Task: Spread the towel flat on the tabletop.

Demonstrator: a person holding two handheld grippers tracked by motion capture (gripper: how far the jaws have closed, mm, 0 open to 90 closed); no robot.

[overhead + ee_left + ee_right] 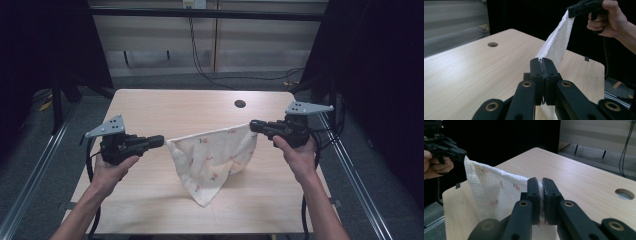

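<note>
Left jaws: my left gripper (159, 141) has its jaws pressed together on one top corner of the cloth (212, 155); in the left gripper view (541, 61) the white fabric comes out of the seam between the two black jaws.
Right jaws: my right gripper (253, 126) is likewise clamped tight on the opposite top corner; in the right gripper view (541, 182) a strip of cloth (491, 192) sits squeezed between the jaws.
Cloth, upper edge: it runs from one pair of jaws to the other, slightly slack, higher at the right end.
Cloth, body: cream with small pink and green prints, it hangs down from that edge and narrows to a point.
Cloth, lower tip: it lies on the worktop (150, 107) near the front edge, so the fabric is partly lifted and partly resting.
Hands: my left hand (112, 167) and right hand (297, 152) each hold a gripper by its handle, well apart, above the two sides of the worktop.
Worktop: pale wood, with a round cable hole (240, 104) toward the far right.
Surroundings: dark curtains on both sides and a cable (200, 60) trailing down the far wall.
</note>
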